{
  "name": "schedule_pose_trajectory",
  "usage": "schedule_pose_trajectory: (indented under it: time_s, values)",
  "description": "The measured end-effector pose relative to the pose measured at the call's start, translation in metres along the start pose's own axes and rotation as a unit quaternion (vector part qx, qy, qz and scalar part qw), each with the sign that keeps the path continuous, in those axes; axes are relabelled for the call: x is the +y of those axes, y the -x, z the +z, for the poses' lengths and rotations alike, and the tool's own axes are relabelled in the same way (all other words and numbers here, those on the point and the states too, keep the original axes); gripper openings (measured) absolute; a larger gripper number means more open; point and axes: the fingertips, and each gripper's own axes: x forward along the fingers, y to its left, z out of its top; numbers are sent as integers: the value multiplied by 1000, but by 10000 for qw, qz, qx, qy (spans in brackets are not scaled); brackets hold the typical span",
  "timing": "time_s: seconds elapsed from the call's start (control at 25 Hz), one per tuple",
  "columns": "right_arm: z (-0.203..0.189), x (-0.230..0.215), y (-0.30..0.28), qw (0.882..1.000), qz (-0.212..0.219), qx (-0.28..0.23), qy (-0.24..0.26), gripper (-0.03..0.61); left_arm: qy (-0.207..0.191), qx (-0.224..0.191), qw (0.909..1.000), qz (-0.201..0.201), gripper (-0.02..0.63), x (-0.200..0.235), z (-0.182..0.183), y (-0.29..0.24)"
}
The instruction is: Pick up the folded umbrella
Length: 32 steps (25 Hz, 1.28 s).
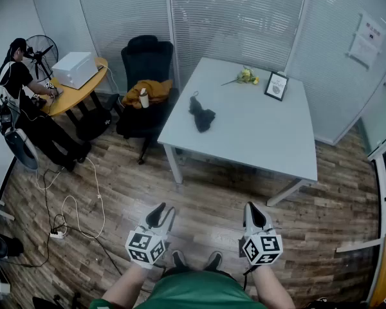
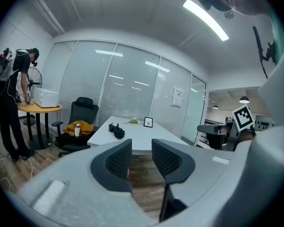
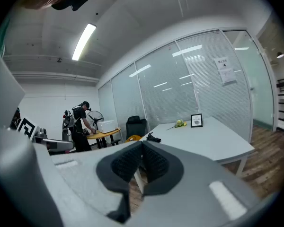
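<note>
Head view: the folded umbrella [image 1: 201, 116] lies on the white desk [image 1: 264, 134], near its left edge, well ahead of my left gripper [image 1: 161, 214] and right gripper [image 1: 255, 212], which hang over the wooden floor [image 1: 206, 192].

Left gripper view: my jaws are spread with only floor between them. The umbrella [image 2: 117, 130] sits far off, above and left of the tips.

Right gripper view: my jaws are pressed together, empty. The umbrella [image 3: 153, 138] is well beyond them.

No wording can be read anywhere. Print is seen on the paper notice [image 1: 372, 39] fixed to the glass wall [image 1: 347, 56] and in the small frame [image 1: 276, 85] stood on the worktop [image 1: 257, 134], but it is too small to be made out.
</note>
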Motion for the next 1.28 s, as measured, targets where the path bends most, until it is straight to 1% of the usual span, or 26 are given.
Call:
schedule_pose_trajectory:
  time_s: [0.32,0.52,0.6,0.72,0.84,1.04,1.16,1.28]
  values:
    - [11,43,-11,9998,-14,-15,174,3,-14,-145,9997,-186,137,30,19,13]
    - [16,68,-18,9998,-100,-146,57,3,-196,-267,9988,-355,135,56,29,23]
    - [20,78,-21,9995,-197,-199,155,3,-252,-373,9983,-378,135,71,38,26]
    - [27,91,-31,9989,-245,-234,310,3,-234,-500,9978,-369,135,93,50,25]
    - [27,104,-36,9987,-251,-201,395,3,-205,-510,9976,-416,135,105,51,28]
    - [18,110,-39,9985,-311,-65,441,3,-214,-444,9976,-491,135,108,42,31]
    - [14,108,-51,9986,-259,13,470,3,-160,-450,9980,-417,135,117,39,27]
    - [18,102,-74,9989,-167,44,440,3,-151,-482,9983,-298,135,128,47,14]
